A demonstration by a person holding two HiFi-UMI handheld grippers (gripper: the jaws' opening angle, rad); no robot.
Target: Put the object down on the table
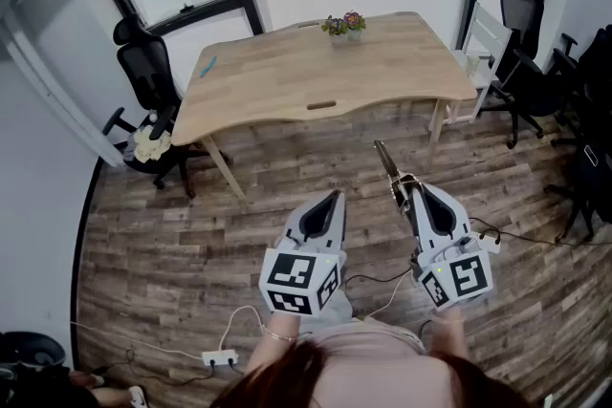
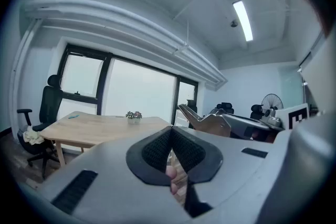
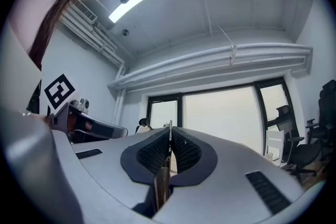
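My right gripper (image 1: 411, 187) is shut on a thin flat brownish stick (image 1: 386, 164), which juts forward from the jaws toward the table. In the right gripper view the stick (image 3: 163, 178) shows edge-on, pinched between the dark pads of that gripper (image 3: 169, 147). My left gripper (image 1: 335, 197) is shut with nothing in it, and its closed jaws fill the left gripper view (image 2: 170, 147). Both grippers hang over the wood floor, well short of the light wooden table (image 1: 287, 81), which also shows in the left gripper view (image 2: 89, 127).
On the table stand a small potted plant (image 1: 344, 25) at the far edge and a blue item (image 1: 207, 66) at the left. A black office chair (image 1: 143, 76) stands left of it, with a white chair (image 1: 485, 48) and black chairs (image 1: 535, 81) to the right. A power strip (image 1: 220, 359) with cables lies on the floor.
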